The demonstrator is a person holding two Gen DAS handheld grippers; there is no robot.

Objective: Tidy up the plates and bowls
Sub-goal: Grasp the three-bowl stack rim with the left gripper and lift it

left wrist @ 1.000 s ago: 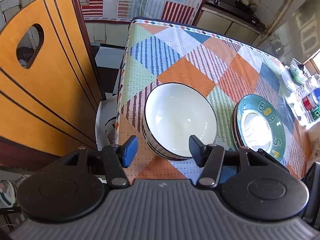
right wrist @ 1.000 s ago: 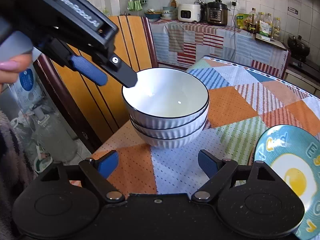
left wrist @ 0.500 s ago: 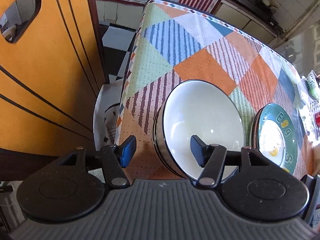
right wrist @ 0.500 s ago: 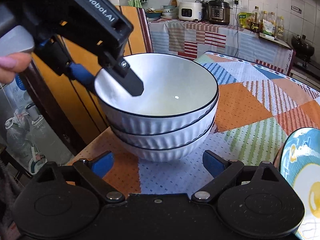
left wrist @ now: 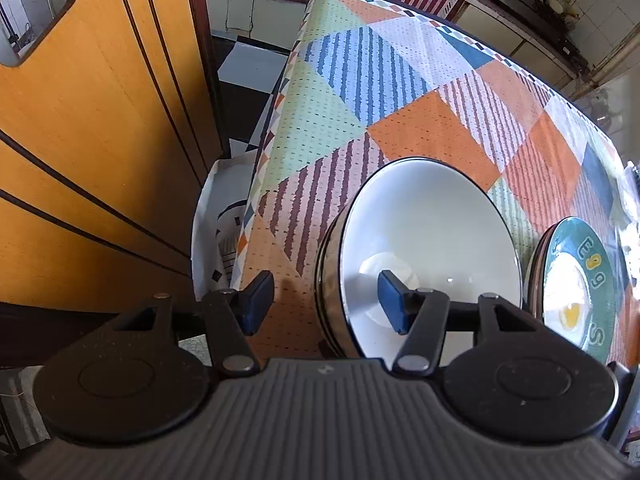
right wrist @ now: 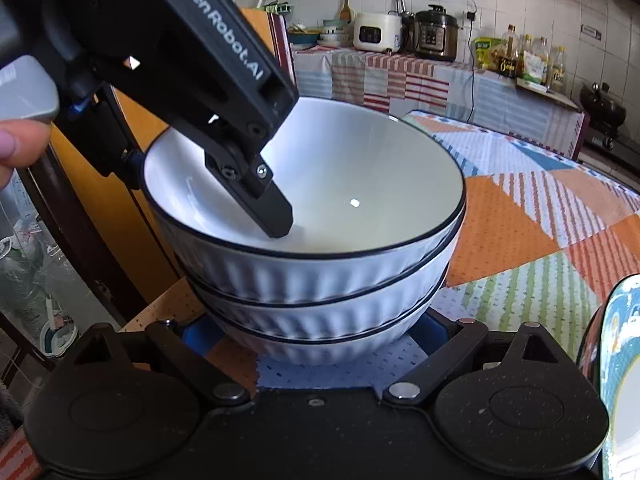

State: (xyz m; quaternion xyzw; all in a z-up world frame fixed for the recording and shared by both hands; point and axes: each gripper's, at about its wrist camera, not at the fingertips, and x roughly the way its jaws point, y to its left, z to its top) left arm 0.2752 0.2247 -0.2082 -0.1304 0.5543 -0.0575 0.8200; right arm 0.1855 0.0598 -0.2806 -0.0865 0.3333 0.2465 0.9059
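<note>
- Straddling the near wall of the top bowl (left wrist: 432, 236), the left claw (left wrist: 326, 300) is keeping one finger inside and one outside; its jaws have just been closing, pads not visibly pressing.
- Right claw (right wrist: 308, 330) is spreading wide around the base of the three-bowl stack (right wrist: 320, 300).
- Stack is sitting at the desk (left wrist: 420, 128) corner, just beside the egg plates (left wrist: 580, 284).
</note>
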